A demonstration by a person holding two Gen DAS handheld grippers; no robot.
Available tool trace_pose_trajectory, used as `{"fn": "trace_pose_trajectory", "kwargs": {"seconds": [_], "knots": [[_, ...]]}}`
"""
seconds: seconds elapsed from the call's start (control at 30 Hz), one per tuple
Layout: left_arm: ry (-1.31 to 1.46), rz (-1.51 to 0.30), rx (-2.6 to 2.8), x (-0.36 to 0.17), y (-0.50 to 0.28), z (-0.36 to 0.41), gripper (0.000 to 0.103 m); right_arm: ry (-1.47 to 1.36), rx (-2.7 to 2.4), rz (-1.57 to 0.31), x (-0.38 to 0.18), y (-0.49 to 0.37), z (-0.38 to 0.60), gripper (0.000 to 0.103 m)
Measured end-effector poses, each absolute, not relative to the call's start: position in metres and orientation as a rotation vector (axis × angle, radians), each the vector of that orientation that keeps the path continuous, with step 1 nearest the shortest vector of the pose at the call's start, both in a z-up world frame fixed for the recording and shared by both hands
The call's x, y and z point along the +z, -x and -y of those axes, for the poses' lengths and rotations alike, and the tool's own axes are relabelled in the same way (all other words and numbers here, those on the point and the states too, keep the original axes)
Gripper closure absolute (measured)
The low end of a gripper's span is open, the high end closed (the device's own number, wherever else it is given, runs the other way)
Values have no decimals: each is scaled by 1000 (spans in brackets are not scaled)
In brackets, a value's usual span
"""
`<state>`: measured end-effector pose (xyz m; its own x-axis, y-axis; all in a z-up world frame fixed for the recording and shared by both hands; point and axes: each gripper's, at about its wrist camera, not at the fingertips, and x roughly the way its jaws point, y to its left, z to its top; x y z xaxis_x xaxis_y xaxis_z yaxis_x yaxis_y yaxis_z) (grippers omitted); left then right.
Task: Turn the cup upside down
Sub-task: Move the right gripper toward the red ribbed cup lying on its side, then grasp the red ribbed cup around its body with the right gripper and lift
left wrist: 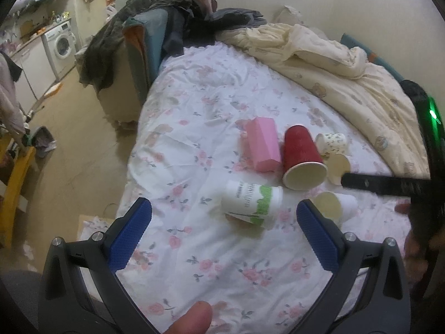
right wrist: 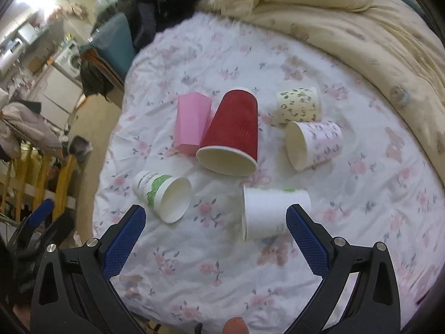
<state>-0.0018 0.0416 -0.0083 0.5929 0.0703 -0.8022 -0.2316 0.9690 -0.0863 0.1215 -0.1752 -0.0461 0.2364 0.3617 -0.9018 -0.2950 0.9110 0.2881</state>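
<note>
Several cups lie on their sides on a floral bedsheet [right wrist: 222,264]. A big red cup [right wrist: 230,136] lies beside a pink cup [right wrist: 192,122]. A white cup with green print [right wrist: 162,194] lies front left, a plain white cup [right wrist: 274,211] front right, and two small patterned cups [right wrist: 315,144] [right wrist: 299,104] farther right. My right gripper [right wrist: 215,224] is open and empty, just short of the plain white cup. My left gripper [left wrist: 224,220] is open and empty, with the green-print cup [left wrist: 251,204] between and just beyond its fingertips. The red cup [left wrist: 301,157] and pink cup [left wrist: 262,144] lie beyond.
A cream quilt [right wrist: 347,19] is bunched along the bed's far and right side. Dark clothes [left wrist: 155,27] are piled at the bed's far left corner. The bed edge drops to the floor [left wrist: 78,144] on the left. The right gripper's body [left wrist: 389,185] crosses the left view's right side.
</note>
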Motion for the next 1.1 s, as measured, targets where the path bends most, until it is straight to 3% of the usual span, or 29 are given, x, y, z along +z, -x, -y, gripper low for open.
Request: {"fn": "trace_pose_trajectory", "kwargs": {"seconds": [0.5,0.7,1.1], "knots": [[231,-983,212,-17,-7,-55,0,-45,383,-1501,-126,-230,136,2],[230,-985,216,-19,-9,-55,0,-82,363,-1560,-152,-239,133,16],[217,-975,231,-20,-7,-56,0,-192,399,-1495,-129,-228,155,23]]}}
